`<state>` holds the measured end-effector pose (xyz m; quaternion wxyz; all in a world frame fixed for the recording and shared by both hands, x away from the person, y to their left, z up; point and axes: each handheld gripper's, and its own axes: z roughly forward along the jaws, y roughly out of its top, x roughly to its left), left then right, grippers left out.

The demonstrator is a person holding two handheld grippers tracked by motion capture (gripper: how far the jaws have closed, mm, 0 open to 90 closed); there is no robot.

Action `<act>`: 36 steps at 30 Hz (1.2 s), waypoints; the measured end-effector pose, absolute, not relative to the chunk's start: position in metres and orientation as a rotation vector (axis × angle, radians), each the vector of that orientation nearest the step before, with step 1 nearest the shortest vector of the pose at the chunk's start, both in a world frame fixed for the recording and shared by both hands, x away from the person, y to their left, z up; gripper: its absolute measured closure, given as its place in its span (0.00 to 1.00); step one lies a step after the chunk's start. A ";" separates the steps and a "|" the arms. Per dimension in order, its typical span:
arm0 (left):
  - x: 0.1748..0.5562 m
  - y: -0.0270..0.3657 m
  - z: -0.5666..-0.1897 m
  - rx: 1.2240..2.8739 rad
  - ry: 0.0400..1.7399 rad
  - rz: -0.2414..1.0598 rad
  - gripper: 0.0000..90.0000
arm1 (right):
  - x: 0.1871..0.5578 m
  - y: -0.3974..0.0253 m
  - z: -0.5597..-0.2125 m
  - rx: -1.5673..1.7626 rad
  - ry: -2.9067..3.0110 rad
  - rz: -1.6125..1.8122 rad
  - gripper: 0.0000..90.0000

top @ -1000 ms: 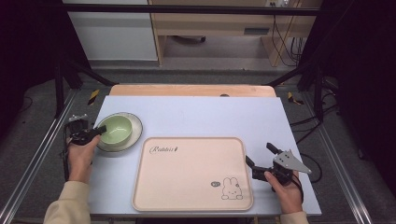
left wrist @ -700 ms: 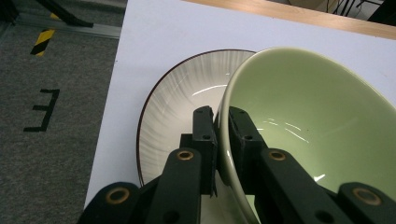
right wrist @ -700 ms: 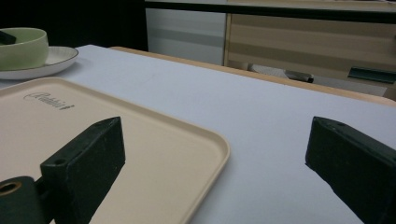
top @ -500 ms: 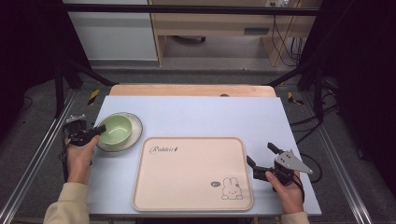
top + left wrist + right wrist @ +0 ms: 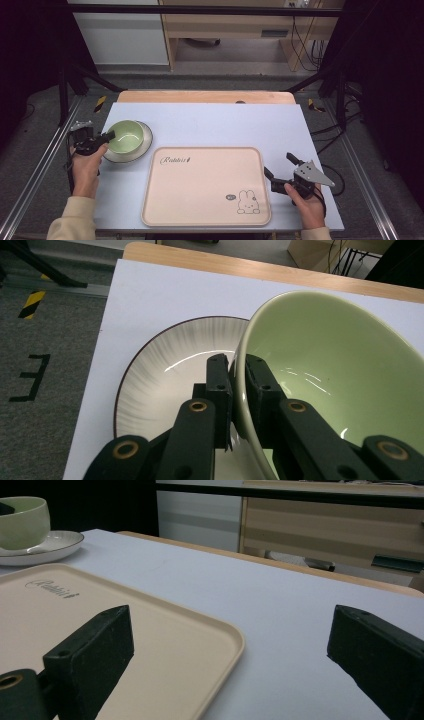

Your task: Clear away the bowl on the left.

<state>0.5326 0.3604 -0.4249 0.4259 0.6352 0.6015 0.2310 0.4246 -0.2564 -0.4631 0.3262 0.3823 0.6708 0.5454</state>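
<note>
White sheeting covers the work table, with a wooden strip along its far edge and dark framing and cabinets beyond.

Green bowl: sits on a pale ribbed plate, off the tray's far-left corner. In the left gripper view the bowl appears tipped on the plate, though whether it has left the plate surface cannot be confirmed.

Left gripper: closed narrow on the bowl's near-left rim, one jaw inside the wall and one outside. Judgement: pinching the wall is the only purchase a smooth round bowl offers, and gripping from the outer side keeps the path toward the tray unobstructed.

Beige tray: lies near the table's front edge, flat and unloaded, with a rabbit print at its near-right corner. Judgement: it is the likely destination for the crockery.

Right gripper: just off the tray's right edge, jaws wide apart, holding nothing. Judgement: it is placed to steady the tray or await its turn.
</note>
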 end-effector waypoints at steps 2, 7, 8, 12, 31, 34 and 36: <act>0.532 0.358 -0.423 1.590 1.493 0.577 0.92 | 0.425 -0.256 -0.463 1.002 1.758 1.429 0.05; 0.531 0.351 -0.419 1.592 1.469 0.579 0.92 | 0.425 -0.256 -0.463 0.998 1.759 1.430 0.05; 0.531 0.350 -0.418 1.594 1.463 0.579 0.92 | 0.425 -0.257 -0.463 0.998 1.759 1.428 0.05; 0.529 0.343 -0.412 1.598 1.438 0.585 0.92 | 0.424 -0.257 -0.463 0.999 1.756 1.430 0.05; 0.524 0.311 -0.403 1.649 1.347 0.553 0.92 | 0.425 -0.255 -0.464 1.001 1.760 1.425 0.05; 0.523 0.306 -0.402 1.665 1.333 0.550 0.92 | 0.424 -0.256 -0.463 0.993 1.759 1.427 0.05; 0.522 0.303 -0.402 1.669 1.326 0.546 0.92 | 0.424 -0.256 -0.463 0.992 1.758 1.424 0.05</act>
